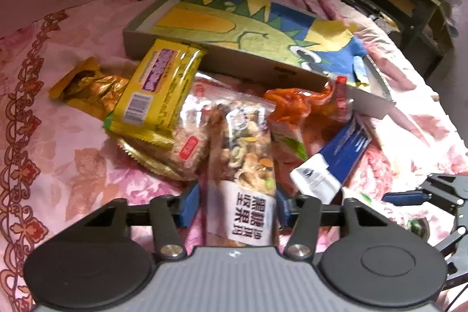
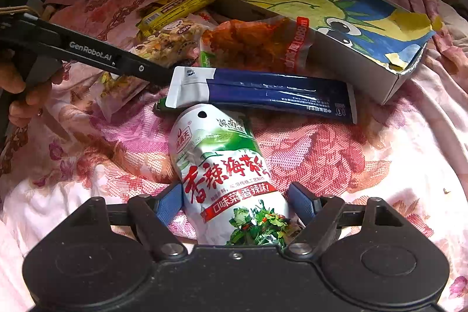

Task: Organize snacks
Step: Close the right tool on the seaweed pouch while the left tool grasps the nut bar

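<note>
Two grippers, each with a snack between its blue-padded fingers. Left gripper (image 1: pixel 237 205): fingers (image 1: pixel 190 203) clamped on the near end of a long clear plastic nut-mix bar pack (image 1: pixel 242 165) with a white label band in black print; nuts and seeds visible through the film. Right gripper (image 2: pixel 235 201): fingers (image 2: pixel 169 203) straddle a white-and-green plastic pouch of spicy seaweed (image 2: pixel 225 174) with red characters and a greens photo; left pad touches the pouch edge, right pad stands just off it, so not clamped.

Nut pack points away into the snack pile on the pink floral bedspread (image 1: pixel 73 154). Beside it: clear puffed-rice cake pack (image 1: pixel 187 142), yellow wrapped bar with barcode (image 1: pixel 158 89) lying on top of that, gold foil wrapper (image 1: pixel 87 86) further left, orange-red chilli snack bag (image 1: pixel 307 104) to the right, dark blue-and-white flat sachet (image 1: pixel 330 163) nearer right.

Seaweed pouch lies flat on the bedspread, its far end touching that blue sachet.

Behind the pile: shallow grey cardboard box (image 1: pixel 222 54) with a yellow, green and blue cartoon drawing inside, empty of snacks.
</note>
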`<state>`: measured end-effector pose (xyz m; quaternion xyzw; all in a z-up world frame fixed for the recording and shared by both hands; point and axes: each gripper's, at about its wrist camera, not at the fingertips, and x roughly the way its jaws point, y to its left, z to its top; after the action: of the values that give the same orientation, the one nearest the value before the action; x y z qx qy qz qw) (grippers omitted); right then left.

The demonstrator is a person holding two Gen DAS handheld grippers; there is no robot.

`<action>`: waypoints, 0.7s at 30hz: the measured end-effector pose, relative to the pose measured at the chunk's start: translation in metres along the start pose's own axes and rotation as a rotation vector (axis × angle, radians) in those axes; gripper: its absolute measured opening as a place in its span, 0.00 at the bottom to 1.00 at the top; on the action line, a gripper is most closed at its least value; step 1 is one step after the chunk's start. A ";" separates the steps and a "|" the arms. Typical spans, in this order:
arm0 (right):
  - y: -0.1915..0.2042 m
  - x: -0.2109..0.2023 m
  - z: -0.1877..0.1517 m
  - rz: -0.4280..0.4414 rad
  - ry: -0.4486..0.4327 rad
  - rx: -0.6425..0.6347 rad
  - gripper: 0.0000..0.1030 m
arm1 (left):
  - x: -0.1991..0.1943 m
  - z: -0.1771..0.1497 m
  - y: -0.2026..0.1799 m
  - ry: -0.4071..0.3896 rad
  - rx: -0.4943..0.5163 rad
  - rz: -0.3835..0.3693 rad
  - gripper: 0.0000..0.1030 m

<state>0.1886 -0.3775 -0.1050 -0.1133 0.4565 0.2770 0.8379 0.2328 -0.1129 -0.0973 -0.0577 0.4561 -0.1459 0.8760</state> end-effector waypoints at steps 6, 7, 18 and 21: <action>0.006 -0.008 -0.003 -0.040 -0.034 -0.027 0.67 | -0.009 -0.008 0.004 -0.001 -0.002 0.014 0.45; 0.007 -0.010 -0.003 -0.046 -0.035 -0.032 0.66 | -0.010 -0.009 0.004 0.001 -0.007 0.014 0.44; 0.020 -0.034 -0.001 -0.102 -0.061 -0.087 0.47 | -0.039 -0.031 0.004 0.022 -0.055 -0.022 0.43; 0.026 -0.042 0.001 -0.109 -0.084 -0.098 0.46 | -0.047 -0.033 0.007 0.029 -0.093 -0.041 0.43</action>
<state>0.1562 -0.3709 -0.0682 -0.1672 0.3998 0.2573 0.8637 0.1819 -0.0907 -0.0813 -0.1056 0.4737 -0.1435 0.8625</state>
